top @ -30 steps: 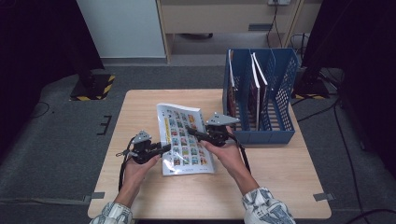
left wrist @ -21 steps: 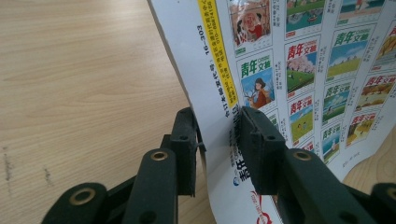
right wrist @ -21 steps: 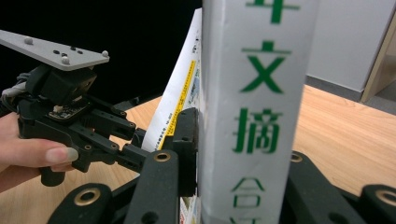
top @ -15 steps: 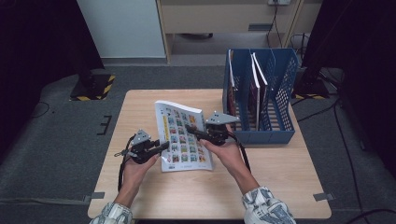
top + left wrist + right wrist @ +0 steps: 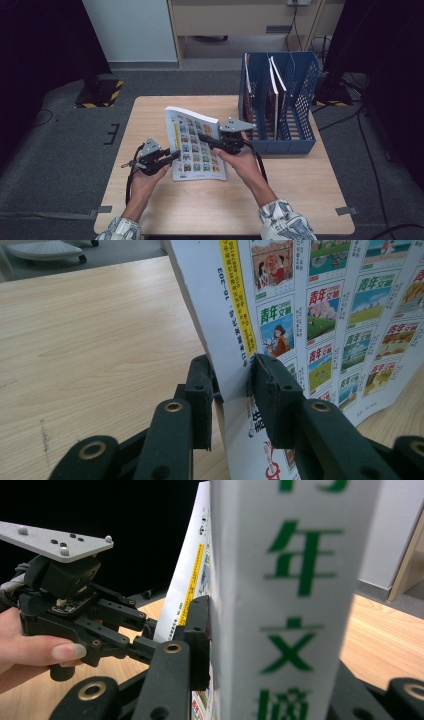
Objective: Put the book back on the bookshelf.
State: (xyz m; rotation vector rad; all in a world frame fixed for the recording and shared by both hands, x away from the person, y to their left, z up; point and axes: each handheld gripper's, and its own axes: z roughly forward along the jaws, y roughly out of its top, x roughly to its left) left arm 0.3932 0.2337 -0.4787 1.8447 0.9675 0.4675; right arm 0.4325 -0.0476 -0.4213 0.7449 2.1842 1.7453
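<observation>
High view has both grippers clamped on the magazine (image 5: 196, 146), left gripper (image 5: 172, 156) at its spine edge, right gripper (image 5: 205, 138) opposite, above the desk (image 5: 300, 190).

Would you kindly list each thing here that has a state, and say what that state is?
Magazine: closed, far end lifted off the table, near end low, clamped on both sides.
Left gripper: shut on the magazine's edge.
Right gripper: shut on the magazine's spine side.
Blue file rack: upright on the table, some slots holding books, others vacant.
Table: bare wood near the person.
</observation>
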